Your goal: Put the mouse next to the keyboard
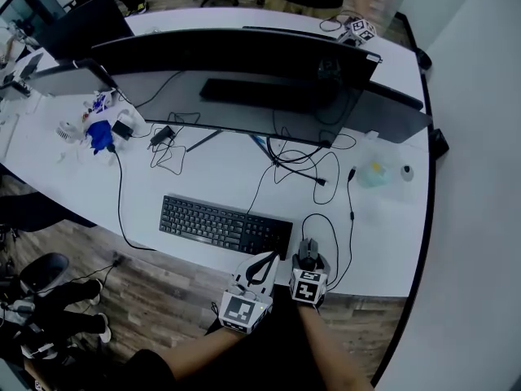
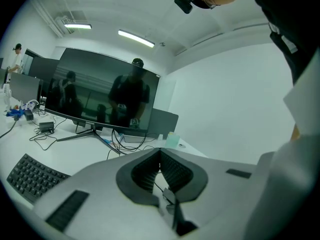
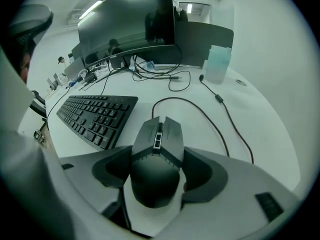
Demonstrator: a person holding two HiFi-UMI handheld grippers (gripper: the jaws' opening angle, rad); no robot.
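Observation:
A dark wired mouse rests on the white desk, just right of the black keyboard. My right gripper is shut on the mouse, one jaw against each of its sides. In the head view the mouse sits at the keyboard's right end, near the desk's front edge, with my right gripper behind it. My left gripper hovers close beside it over the front edge; in its own view my left gripper is shut and holds nothing.
A wide dark monitor stands at mid-desk with loose cables under it. A translucent teal container and a small round object sit at the right. Blue clutter lies far left. The mouse cable loops off to the right.

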